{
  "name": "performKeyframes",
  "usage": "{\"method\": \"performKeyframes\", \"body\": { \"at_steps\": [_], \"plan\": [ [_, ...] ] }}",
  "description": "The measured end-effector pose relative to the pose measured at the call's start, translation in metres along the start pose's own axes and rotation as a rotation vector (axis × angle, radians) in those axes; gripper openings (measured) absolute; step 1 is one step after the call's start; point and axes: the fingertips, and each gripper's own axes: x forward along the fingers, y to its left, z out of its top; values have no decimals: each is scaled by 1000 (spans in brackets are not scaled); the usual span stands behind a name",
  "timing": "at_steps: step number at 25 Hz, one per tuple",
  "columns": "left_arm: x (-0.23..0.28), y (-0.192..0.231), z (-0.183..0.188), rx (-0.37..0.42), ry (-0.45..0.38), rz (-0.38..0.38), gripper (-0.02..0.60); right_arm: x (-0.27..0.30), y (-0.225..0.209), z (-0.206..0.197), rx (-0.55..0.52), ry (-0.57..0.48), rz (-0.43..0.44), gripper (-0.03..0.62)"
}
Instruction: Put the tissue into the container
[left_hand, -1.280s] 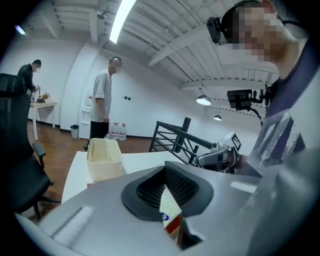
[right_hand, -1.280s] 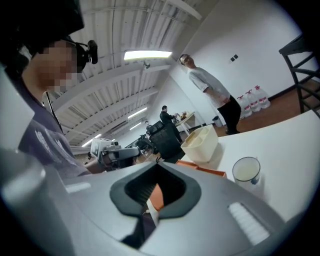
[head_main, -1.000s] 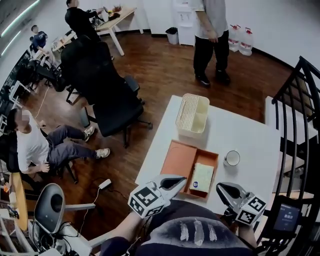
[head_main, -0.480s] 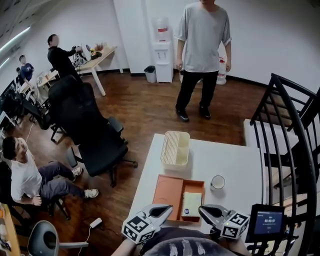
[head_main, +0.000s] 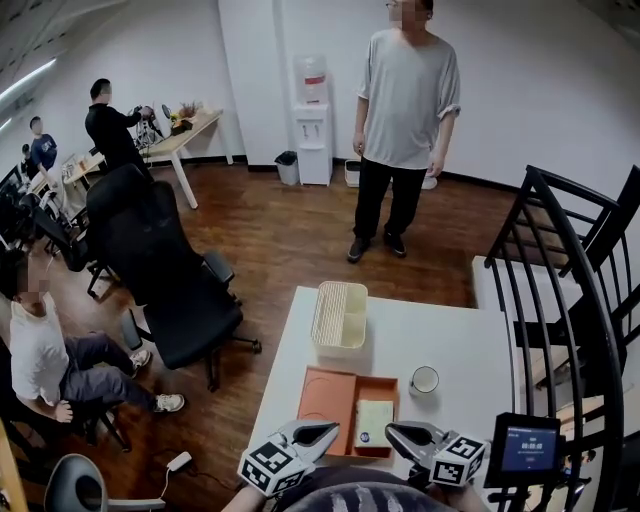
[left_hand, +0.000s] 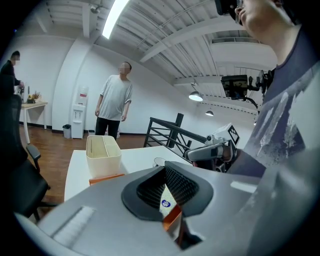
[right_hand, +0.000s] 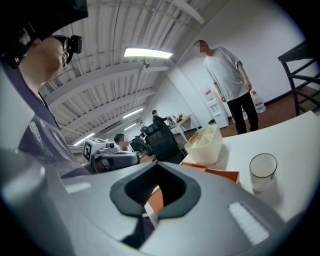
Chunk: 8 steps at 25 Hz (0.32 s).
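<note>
The tissue pack (head_main: 374, 423) is pale yellow with a blue mark. It lies in the right half of an orange tray (head_main: 326, 392) on the white table (head_main: 460, 345). The cream container (head_main: 340, 318), split into compartments, stands behind the tray. My left gripper (head_main: 328, 432) hangs at the tray's near left corner, shut and holding nothing. My right gripper (head_main: 396, 432) is just right of the pack, also shut and holding nothing. In the left gripper view a strip of the tissue pack (left_hand: 165, 204) shows through the slit of the left gripper (left_hand: 166, 186).
A white cup (head_main: 424, 380) stands right of the tray. A black railing (head_main: 560, 290) runs along the table's right side. A black office chair (head_main: 160, 270) stands left of the table. One person (head_main: 405, 110) stands beyond the table and others are at far left.
The head view has tilted up, so the table and both grippers sit lower and smaller in the picture. Both grippers stay shut near the tray's front edge.
</note>
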Motion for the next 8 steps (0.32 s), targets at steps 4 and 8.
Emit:
{"method": "performKeyframes", "body": {
  "at_steps": [4,8],
  "plan": [
    [-1,-1,8,-10,6,-1,14,-2,2,9,-1,1,-14,5],
    [-7,0,7,-1,17,-2,14,2,8,8,-7,-3,-21,5]
  ]
}}
